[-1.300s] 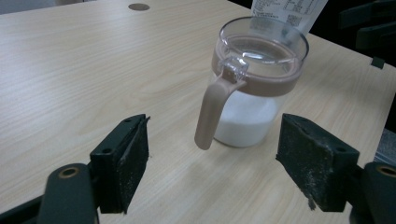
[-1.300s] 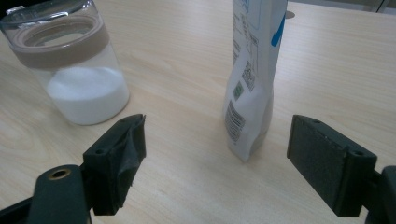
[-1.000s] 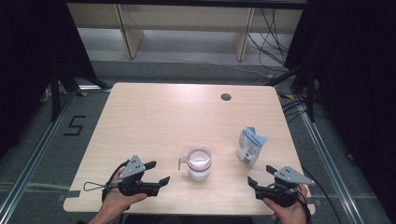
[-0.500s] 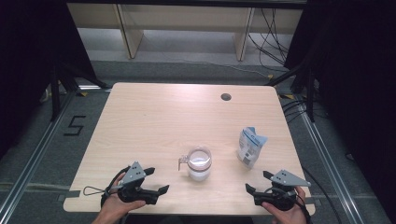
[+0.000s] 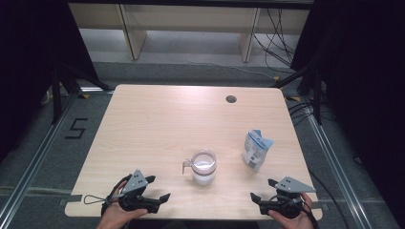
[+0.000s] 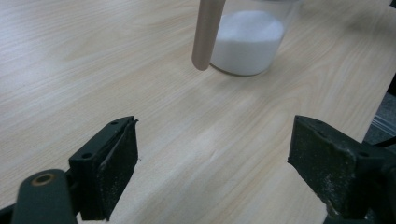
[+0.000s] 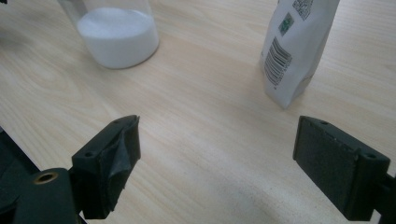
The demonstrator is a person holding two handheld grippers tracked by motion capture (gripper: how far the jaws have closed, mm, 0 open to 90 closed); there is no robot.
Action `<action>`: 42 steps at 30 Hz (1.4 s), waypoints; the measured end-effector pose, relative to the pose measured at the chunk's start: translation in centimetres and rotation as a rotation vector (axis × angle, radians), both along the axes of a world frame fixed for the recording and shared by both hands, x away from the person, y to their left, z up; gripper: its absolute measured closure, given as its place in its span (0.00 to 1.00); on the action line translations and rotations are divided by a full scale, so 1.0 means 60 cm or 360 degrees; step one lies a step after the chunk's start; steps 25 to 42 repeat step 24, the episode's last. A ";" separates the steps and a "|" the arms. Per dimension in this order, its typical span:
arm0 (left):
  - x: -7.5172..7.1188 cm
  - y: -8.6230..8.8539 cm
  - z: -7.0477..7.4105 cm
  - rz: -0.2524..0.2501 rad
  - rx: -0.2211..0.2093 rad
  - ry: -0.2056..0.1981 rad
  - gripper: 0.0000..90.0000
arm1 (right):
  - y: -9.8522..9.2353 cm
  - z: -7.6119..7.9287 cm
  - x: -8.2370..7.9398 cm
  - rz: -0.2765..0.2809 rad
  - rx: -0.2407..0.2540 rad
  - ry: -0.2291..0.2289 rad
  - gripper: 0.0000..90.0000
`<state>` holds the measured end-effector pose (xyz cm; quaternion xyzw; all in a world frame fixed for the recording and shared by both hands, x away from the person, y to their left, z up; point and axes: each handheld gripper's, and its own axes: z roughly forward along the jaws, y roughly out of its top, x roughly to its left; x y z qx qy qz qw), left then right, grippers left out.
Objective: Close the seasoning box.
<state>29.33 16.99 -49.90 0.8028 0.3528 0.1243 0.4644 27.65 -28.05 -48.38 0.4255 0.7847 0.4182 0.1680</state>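
Observation:
A clear glass jar (image 5: 204, 167) holding white powder stands near the table's middle front, with a wooden stick (image 5: 186, 166) leaning out on its left. A white and blue bag (image 5: 255, 149) stands upright to its right. My left gripper (image 5: 159, 187) rests at the near left edge, open; its jaws have just been opening, with nothing between them. In the left gripper view the jar (image 6: 247, 42) and stick (image 6: 208, 32) lie ahead of the left gripper (image 6: 212, 135). My right gripper (image 5: 262, 189) sits open at the near right edge. In the right gripper view the right gripper (image 7: 217, 140) faces the jar (image 7: 119, 35) and bag (image 7: 299, 46).
The light wooden table (image 5: 157, 124) has a round cable hole (image 5: 231, 99) at its far right. Beyond the far edge stand wooden shelves (image 5: 191, 28) and cables on the floor. Black frame legs flank both sides.
Both hands have drawn back a little toward the near edge of the table. The jar and the bag have not moved.

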 end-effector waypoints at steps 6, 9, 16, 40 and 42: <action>-0.001 -0.002 -0.003 0.0026 -0.0014 0.0014 0.17 | 0.001 -0.001 -0.001 0.0000 -0.0002 0.0025 0.18; -0.001 -0.002 -0.002 0.0014 0.0014 0.0007 0.17 | 0.000 -0.001 0.000 0.0020 -0.0013 0.0028 0.18; 0.002 -0.001 -0.002 -0.0001 0.0015 0.0006 0.17 | 0.002 -0.003 -0.001 -0.0010 0.0014 0.0057 0.18; 0.002 -0.002 -0.004 0.0015 -0.0010 0.0020 0.17 | -0.004 -0.004 0.003 0.0000 -0.0010 0.0041 0.18; 0.002 -0.002 -0.004 0.0015 -0.0010 0.0020 0.17 | -0.004 -0.004 0.003 0.0000 -0.0010 0.0041 0.18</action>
